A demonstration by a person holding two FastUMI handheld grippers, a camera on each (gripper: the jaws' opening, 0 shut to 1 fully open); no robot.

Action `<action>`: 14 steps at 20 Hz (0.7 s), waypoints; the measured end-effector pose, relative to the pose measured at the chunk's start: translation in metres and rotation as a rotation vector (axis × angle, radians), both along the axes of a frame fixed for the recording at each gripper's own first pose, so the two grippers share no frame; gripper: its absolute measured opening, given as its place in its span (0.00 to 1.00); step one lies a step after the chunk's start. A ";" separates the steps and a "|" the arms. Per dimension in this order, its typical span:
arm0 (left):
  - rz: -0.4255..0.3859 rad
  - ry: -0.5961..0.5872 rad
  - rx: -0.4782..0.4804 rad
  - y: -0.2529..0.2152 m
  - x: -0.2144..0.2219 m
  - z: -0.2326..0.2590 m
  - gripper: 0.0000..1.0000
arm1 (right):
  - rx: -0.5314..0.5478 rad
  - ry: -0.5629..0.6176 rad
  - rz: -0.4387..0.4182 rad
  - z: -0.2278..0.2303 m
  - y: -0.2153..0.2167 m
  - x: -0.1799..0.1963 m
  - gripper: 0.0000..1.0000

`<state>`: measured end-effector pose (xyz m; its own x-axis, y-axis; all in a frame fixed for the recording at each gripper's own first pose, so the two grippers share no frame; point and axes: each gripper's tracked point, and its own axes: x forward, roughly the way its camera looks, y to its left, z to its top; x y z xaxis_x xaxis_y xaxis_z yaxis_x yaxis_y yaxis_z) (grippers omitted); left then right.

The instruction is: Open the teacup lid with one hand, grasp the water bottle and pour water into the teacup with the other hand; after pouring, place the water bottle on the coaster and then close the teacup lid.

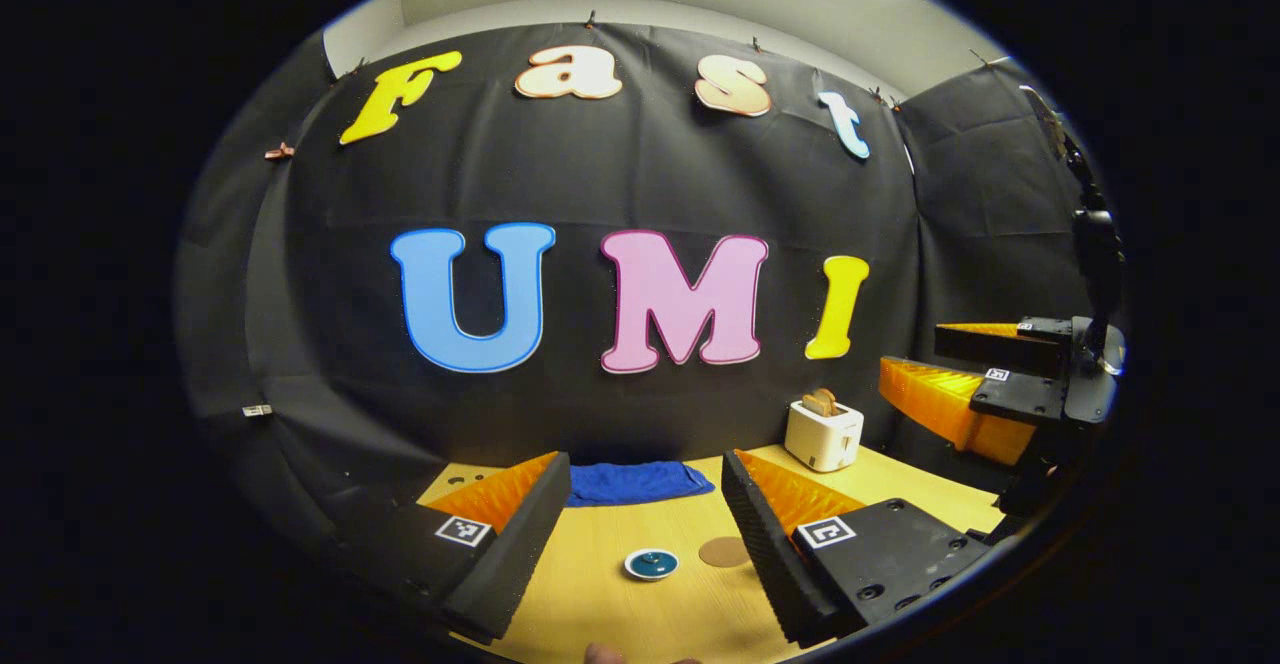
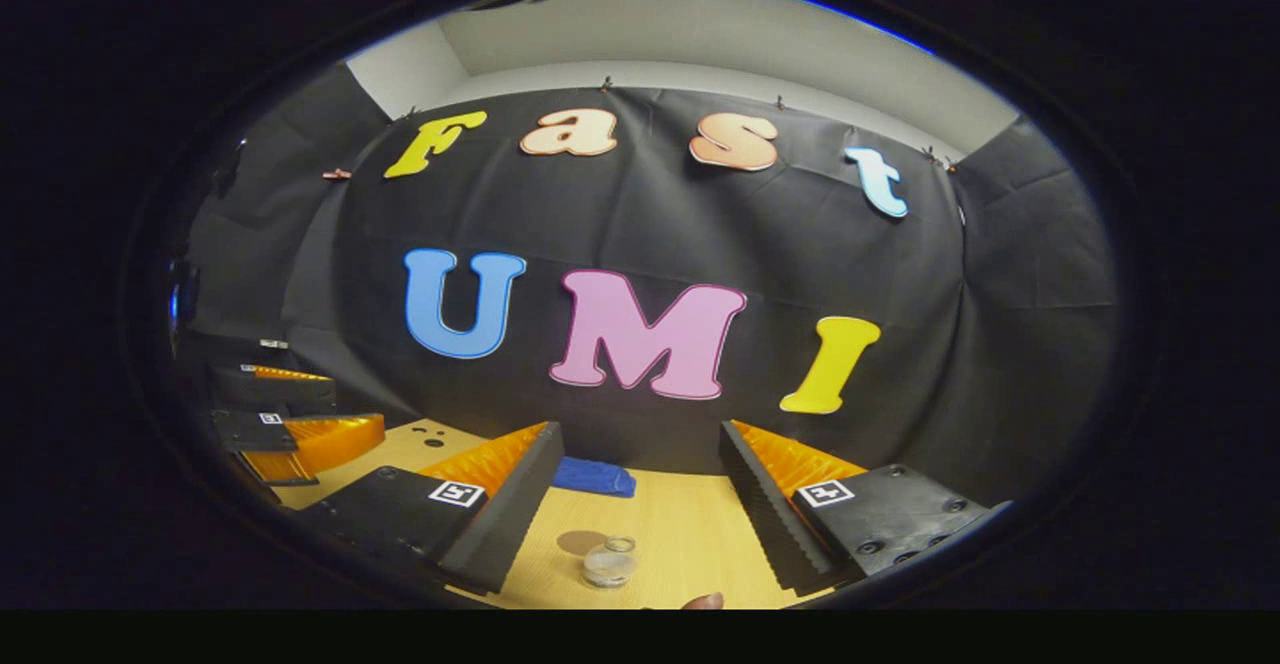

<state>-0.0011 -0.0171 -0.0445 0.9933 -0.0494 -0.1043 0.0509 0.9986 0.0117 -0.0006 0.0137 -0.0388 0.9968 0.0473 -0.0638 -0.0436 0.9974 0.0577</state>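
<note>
In the left gripper view the teacup [image 1: 651, 564] stands on the wooden table [image 1: 610, 594], its teal lid with a small knob on top. A round brown coaster [image 1: 724, 551] lies just to its right. My left gripper [image 1: 645, 462] hangs above and short of the cup, open and holding nothing. In the right gripper view a small clear water bottle [image 2: 608, 562] stands upright, with the coaster [image 2: 582, 542] just behind it to the left. My right gripper [image 2: 640, 431] is open over it, holding nothing. Each gripper also shows in the other's view, the right gripper [image 1: 915, 354] and the left gripper [image 2: 330, 404], both raised and open.
A blue cloth [image 1: 640, 482] lies folded at the back of the table by the wall. A white toaster [image 1: 823, 434] with bread in it stands at the back right. Small holes [image 2: 432, 435] mark the tabletop at the far left. A person's fingertip [image 2: 705, 601] shows at the near edge.
</note>
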 end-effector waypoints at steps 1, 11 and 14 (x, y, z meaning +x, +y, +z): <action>-0.005 0.020 0.006 -0.002 0.005 -0.013 0.95 | -0.008 0.022 0.002 -0.014 0.002 -0.001 0.97; -0.030 0.145 0.080 -0.001 0.077 -0.168 0.95 | 0.028 0.184 -0.003 -0.128 0.013 -0.011 0.97; -0.087 0.193 0.052 -0.003 0.111 -0.230 0.86 | 0.013 0.242 0.007 -0.170 0.019 -0.013 0.97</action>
<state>0.1100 -0.0202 -0.2745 0.9470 -0.1236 -0.2964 0.1432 0.9887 0.0452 -0.0138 0.0326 -0.2087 0.9522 0.0562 -0.3004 -0.0334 0.9962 0.0805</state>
